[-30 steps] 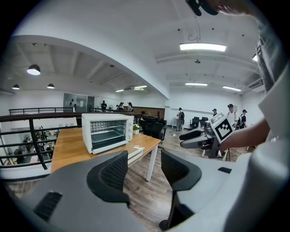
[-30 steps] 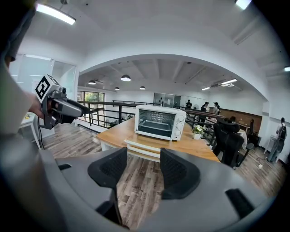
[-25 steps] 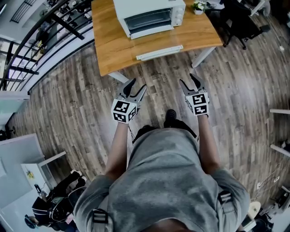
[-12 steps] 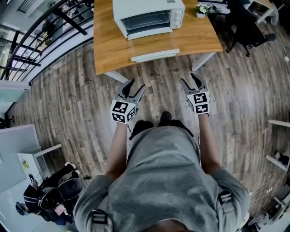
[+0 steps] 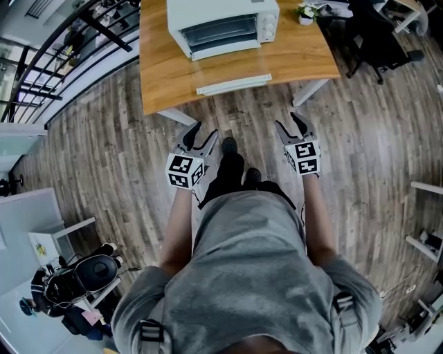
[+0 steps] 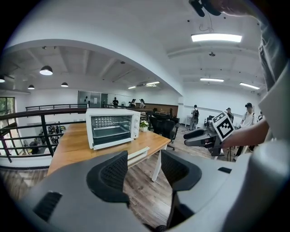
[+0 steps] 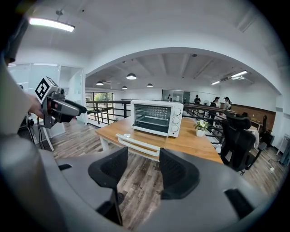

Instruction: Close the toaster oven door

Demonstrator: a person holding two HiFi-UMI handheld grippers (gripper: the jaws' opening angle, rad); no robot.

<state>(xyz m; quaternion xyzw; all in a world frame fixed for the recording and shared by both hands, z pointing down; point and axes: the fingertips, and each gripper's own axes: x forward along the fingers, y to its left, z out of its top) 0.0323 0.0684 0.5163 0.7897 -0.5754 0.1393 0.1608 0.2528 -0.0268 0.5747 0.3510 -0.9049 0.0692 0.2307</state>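
Shoe [image 5: 228, 146] stepped forward between left gripper [image 5: 205, 130], right gripper [image 5: 286, 121], jaws apart, toaster oven [image 5: 221, 26] open

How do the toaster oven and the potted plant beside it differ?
The toaster oven is a large white box, the potted plant small and green. The toaster oven stands mid-table with its door dropped open; the potted plant sits to its right. Both rest on the wooden table.
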